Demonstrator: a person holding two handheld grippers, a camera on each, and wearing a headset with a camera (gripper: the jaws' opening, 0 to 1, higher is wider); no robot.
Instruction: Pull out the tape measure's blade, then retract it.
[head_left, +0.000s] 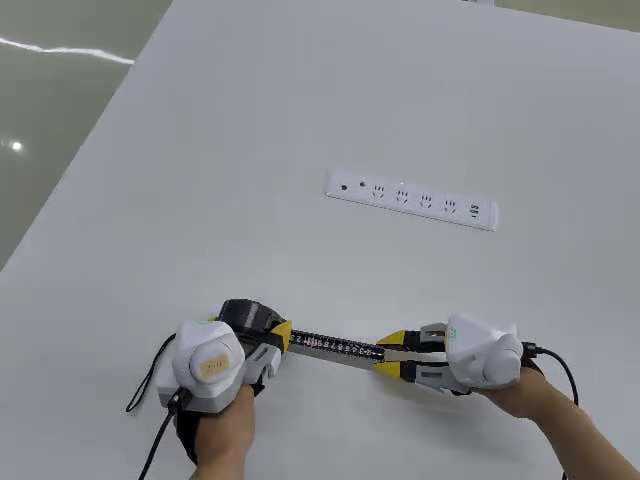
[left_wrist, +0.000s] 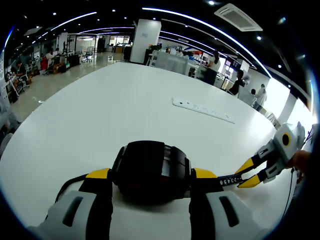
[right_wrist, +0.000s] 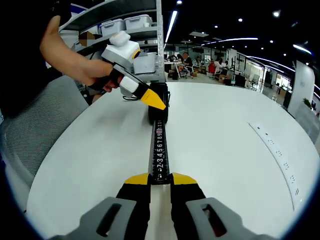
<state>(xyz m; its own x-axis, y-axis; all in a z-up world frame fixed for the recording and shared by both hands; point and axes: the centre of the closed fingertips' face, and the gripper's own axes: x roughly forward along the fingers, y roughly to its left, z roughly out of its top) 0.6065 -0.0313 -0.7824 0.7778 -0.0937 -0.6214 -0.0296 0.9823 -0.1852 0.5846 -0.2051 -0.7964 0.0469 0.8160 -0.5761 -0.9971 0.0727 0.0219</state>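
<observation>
Gripping the tape measure (head_left: 250, 318) at both ends, you work close to the near edge of a white tabletop (head_left: 300, 120). Your left tongs (head_left: 278, 342) are clamped on the black case (left_wrist: 150, 167), one jaw on either side of it. The case appears to rest on the tabletop on your left. Your right tongs (head_left: 392, 356) are closed on the free end of the blade (head_left: 335, 347), which lies pinched flat between the yellow tips.

A short stretch of blade is out, its numbers readable in the right gripper view. It runs straight and taut from the case's mouth to the right tongs. Its long axis lies across your body, left to right, nearly level with the tabletop and just above it. A power strip (head_left: 410, 198) lies well apart on the far side, clear of that line.

Everything ahead turns on that axis. The case lies directly along the blade from the right tongs, and the right side alone holds the moving end. Drawing those tongs straight away from the case should lengthen the pull. Easing them back along the same line should let the blade wind in. Drifting sideways would likely kink or twist it, and letting go early could make it snap back.
</observation>
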